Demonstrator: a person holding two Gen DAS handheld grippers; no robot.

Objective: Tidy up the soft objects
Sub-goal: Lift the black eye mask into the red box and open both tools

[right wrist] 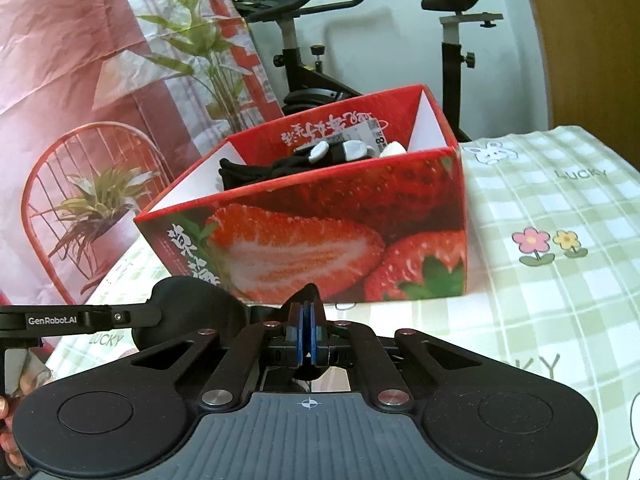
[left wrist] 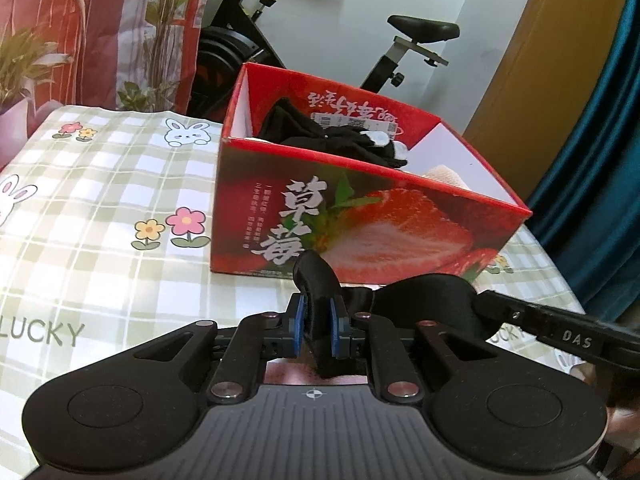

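Both hand-held grippers hold one black soft thing between them. It looks like a sleep mask, but I am not sure. Left hand-held gripper [left wrist: 319,322] is squeezed shut on a folded bit of the black mask [left wrist: 424,300], with cloth poking up between its blue pads [left wrist: 299,320]. Right hand-held gripper [right wrist: 307,332] is pinched almost all the way shut on another thin bit of the same mask. The mask hangs just above the checked tabletop [left wrist: 100,184], right in front of the strawberry box [left wrist: 360,216].

Some of the job looks done. Black socks [left wrist: 316,132] and a white soft thing [left wrist: 444,174] already lie inside the box. The mask is not in yet, so I think it goes in next.

In the left view you can see the pale soft thing in the near corner of the box. In the right view that corner is hidden, but you can see grey and white sock toes [right wrist: 340,150] and more of the bare tabletop on the right.
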